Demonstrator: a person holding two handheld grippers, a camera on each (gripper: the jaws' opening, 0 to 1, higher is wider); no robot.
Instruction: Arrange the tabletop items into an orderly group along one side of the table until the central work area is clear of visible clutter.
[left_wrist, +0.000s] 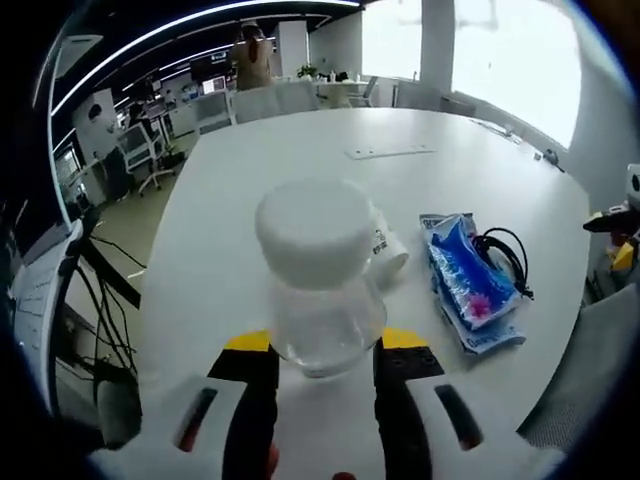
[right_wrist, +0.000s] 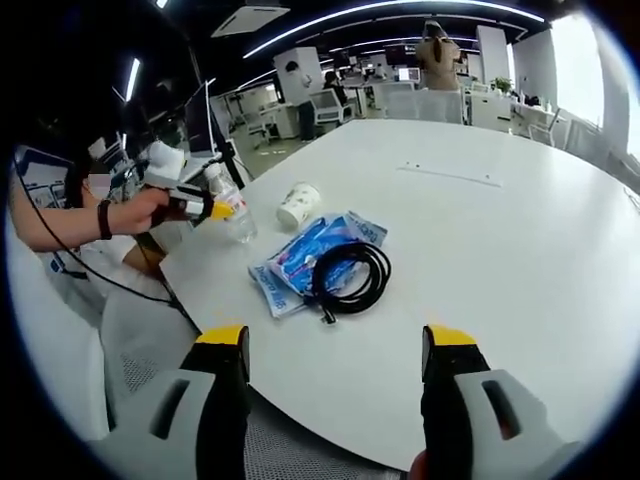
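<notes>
My left gripper is shut on a clear plastic bottle with a white cap, held over the white table. Behind the bottle a paper cup lies on its side. To the right, a black cable rests on a blue packet. In the right gripper view, a hand holds the left gripper with the bottle at the table's left corner. The cup, packet and coiled cable lie beside it. My right gripper stands open over the table's near edge, holding nothing.
A flat grey plate lies in the table's middle. A grey chair stands at the near corner. Desks, office chairs and a standing person are beyond the far end. Wide bare tabletop stretches right.
</notes>
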